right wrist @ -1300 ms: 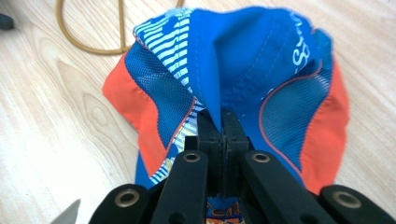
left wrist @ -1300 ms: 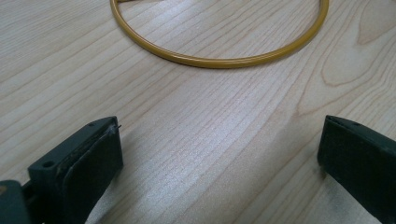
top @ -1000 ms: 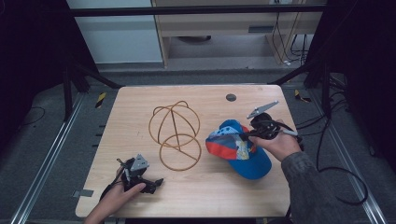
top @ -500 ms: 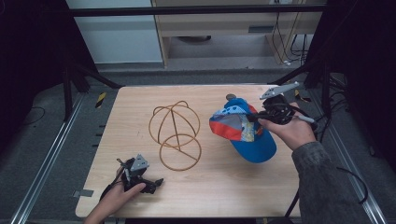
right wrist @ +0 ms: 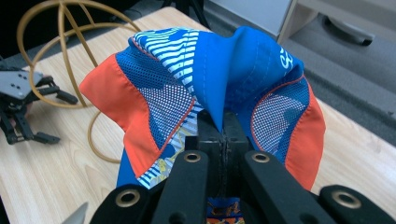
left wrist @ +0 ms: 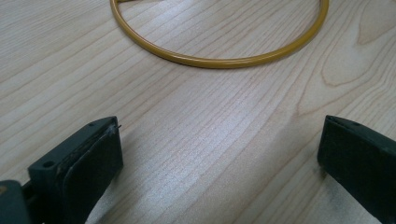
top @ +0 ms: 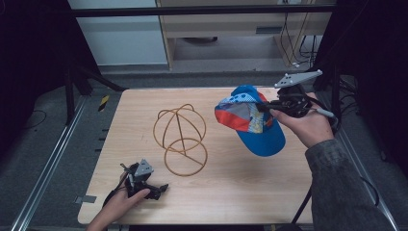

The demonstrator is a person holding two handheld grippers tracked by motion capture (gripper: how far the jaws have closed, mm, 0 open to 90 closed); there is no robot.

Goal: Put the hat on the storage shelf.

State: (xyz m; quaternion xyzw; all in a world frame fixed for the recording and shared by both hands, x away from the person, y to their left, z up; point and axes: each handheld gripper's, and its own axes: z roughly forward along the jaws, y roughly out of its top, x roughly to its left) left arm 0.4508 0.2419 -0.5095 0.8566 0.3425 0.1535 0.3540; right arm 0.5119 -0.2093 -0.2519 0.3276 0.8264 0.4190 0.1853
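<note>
A blue, orange and white patterned cap (top: 252, 126) hangs in the air above the right side of the wooden table (top: 231, 192). My right gripper (top: 267, 107) is shut on a fold of its fabric; in the right gripper view the jaws (right wrist: 224, 136) pinch the cap (right wrist: 243, 60) with the crown bunched above them. A yellow wire head-shaped stand (top: 180, 139) is upright mid-table, left of the cap. My left gripper (top: 160, 191) rests on the table near the front left edge, open with nothing between its jaws (left wrist: 219, 154), facing the stand's ring base (left wrist: 219, 60).
Grey floor and metal rails surround the table, with a shelf unit (top: 240, 29) beyond the far edge. A black stand leg (top: 332, 86) rises by the table's right side, close to my right hand. Bare wood lies between the stand and the front edge.
My right gripper has lifted the cap off the table and carried it up and toward the far right. The left gripper and the wire stand have stayed put.
</note>
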